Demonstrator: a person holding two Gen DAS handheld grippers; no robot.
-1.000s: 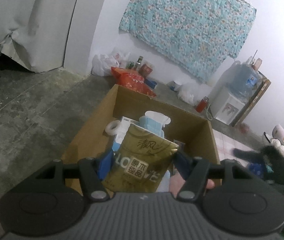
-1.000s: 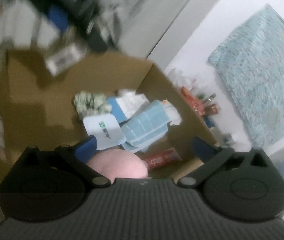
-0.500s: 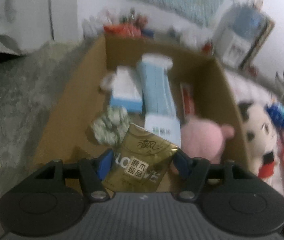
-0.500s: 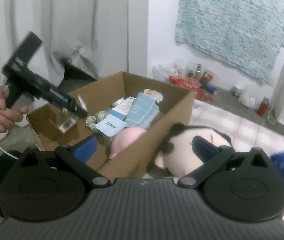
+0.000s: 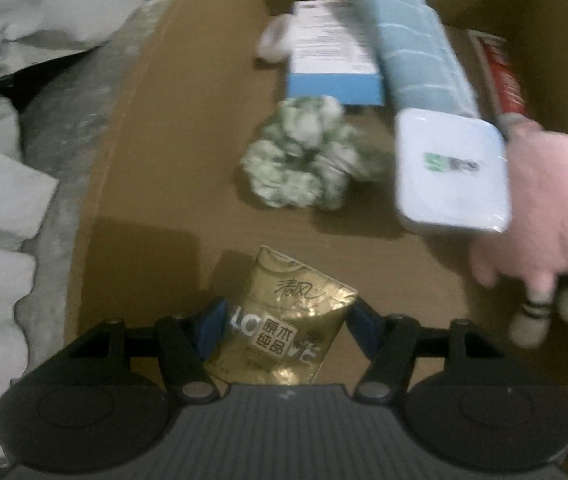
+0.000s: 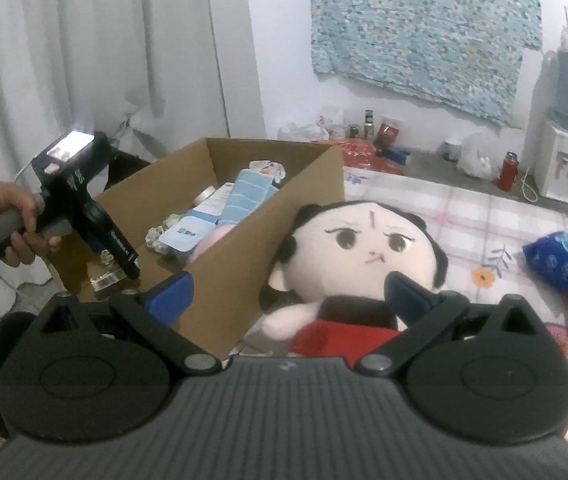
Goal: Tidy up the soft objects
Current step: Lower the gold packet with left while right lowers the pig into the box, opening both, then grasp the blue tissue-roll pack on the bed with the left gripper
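Left hand-held gripper (image 5: 284, 320) is pinching a gold pack (image 5: 284, 328) low in the box (image 5: 131, 128) — scrunchie (image 5: 308, 152) ahead; right hand-held gripper (image 6: 288, 292) is gaping empty before the doll (image 6: 364, 244).

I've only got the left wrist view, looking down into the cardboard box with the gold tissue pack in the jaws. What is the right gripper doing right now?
Observer: The right gripper is outside the cardboard box, jaws open and empty.
Operator: What is in front of it?
Observer: A plush doll with black hair and a red outfit lies on the checked floor mat, right beside the box's outer wall.
Operator: Anything else soft waiting out there?
Observer: A blue packet lies on the mat, to the doll's right.
Operator: And my gripper, from outside?
Observer: The left gripper angles down over the box's near corner, gold tissue pack clamped.
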